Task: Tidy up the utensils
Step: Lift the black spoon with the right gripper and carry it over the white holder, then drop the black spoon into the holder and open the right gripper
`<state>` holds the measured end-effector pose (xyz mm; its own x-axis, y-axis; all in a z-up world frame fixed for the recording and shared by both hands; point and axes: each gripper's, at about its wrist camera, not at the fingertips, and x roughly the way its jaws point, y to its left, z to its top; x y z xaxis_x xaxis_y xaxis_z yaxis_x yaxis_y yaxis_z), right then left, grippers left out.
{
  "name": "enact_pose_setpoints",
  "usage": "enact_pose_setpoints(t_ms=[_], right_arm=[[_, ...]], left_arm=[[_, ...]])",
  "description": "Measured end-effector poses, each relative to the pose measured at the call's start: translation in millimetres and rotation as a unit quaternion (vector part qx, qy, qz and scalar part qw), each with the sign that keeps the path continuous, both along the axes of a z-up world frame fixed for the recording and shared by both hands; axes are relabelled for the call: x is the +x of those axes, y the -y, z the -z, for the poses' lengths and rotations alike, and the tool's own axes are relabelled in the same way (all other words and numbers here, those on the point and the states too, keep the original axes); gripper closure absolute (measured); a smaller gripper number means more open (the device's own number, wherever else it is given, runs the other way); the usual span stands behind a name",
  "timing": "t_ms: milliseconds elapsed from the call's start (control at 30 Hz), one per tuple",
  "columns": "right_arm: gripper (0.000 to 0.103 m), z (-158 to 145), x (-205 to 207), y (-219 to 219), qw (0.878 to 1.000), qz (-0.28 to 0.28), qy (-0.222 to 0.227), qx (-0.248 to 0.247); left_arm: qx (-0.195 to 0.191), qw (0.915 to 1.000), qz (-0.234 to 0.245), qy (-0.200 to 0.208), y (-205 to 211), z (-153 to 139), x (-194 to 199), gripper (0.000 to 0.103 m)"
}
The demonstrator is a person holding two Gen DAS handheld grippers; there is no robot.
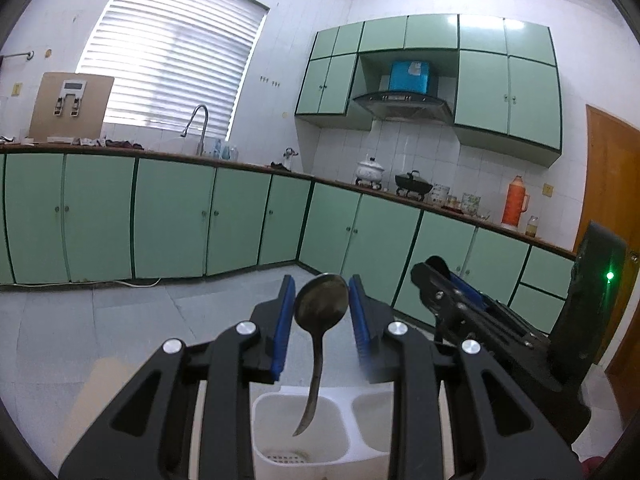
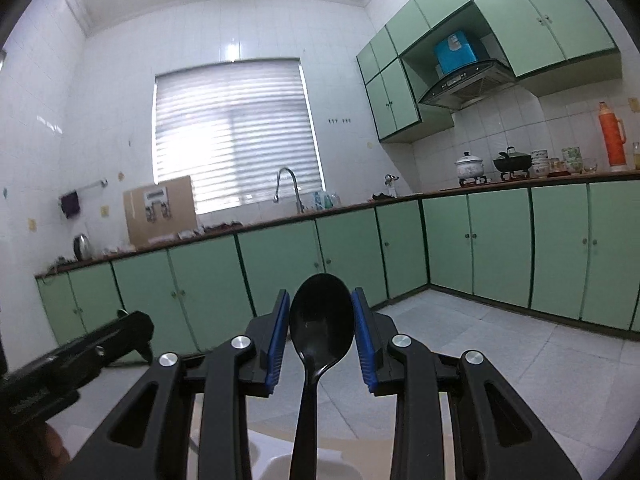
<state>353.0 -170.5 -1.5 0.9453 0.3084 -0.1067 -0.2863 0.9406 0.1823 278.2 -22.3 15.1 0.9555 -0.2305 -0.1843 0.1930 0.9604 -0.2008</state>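
My left gripper [image 1: 321,294] is shut on the bowl of a dark metal spoon [image 1: 320,308]. The spoon's handle hangs down over the left compartment of a white utensil holder [image 1: 348,412]. My right gripper [image 2: 322,312] is shut on the bowl of a black plastic spoon [image 2: 321,320], handle pointing down toward the holder's white rim [image 2: 280,460]. The right gripper [image 1: 452,284] shows in the left wrist view at right. The left gripper [image 2: 132,328] shows in the right wrist view at lower left.
Green base cabinets [image 1: 172,220] and a countertop run along the walls, with a faucet [image 1: 198,124], pots [image 1: 370,170] and an orange thermos [image 1: 516,202]. Grey tiled floor [image 2: 500,360] lies beyond. A wooden door [image 1: 612,184] is at right.
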Motion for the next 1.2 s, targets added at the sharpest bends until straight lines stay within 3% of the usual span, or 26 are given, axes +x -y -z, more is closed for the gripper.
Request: enact_pose_setpoints(t_ms=[100,433,600,833,900,1000,1200], right_arm=[[0.072,15,3,-6,1.0,0.003,-0.008,-0.018],[0.071,51,0,-3,0.998,-0.014,-0.055,-0.012],[0.065,57,-14,3,0.997,-0.021,-0.073,-0.006],[0.041,60,-58,21,0.995,-0.005,-0.102,0.01],[0.03,66,-78,26,0.993,0.001,-0.121,0.013],[0.023,77,-107,30,0.989,0.009,-0.147,0.003],[0.021,101,-165,35,0.981,0.018,-0.194,-0.012]], left_arm=[[0.005,0.9999,0.001,-0.016,1,14,11,0.077],[0.016,0.9979,-0.002,-0.063,-8,51,23,0.075],[0.021,0.9975,-0.007,-0.068,-17,57,12,0.062],[0.034,0.9965,-0.018,-0.075,-24,60,-31,0.04],[0.04,0.9954,-0.021,-0.085,-26,65,-52,0.033],[0.049,0.9933,-0.022,-0.102,-26,75,-79,0.029],[0.056,0.9854,-0.028,-0.158,-29,103,-131,0.029]])
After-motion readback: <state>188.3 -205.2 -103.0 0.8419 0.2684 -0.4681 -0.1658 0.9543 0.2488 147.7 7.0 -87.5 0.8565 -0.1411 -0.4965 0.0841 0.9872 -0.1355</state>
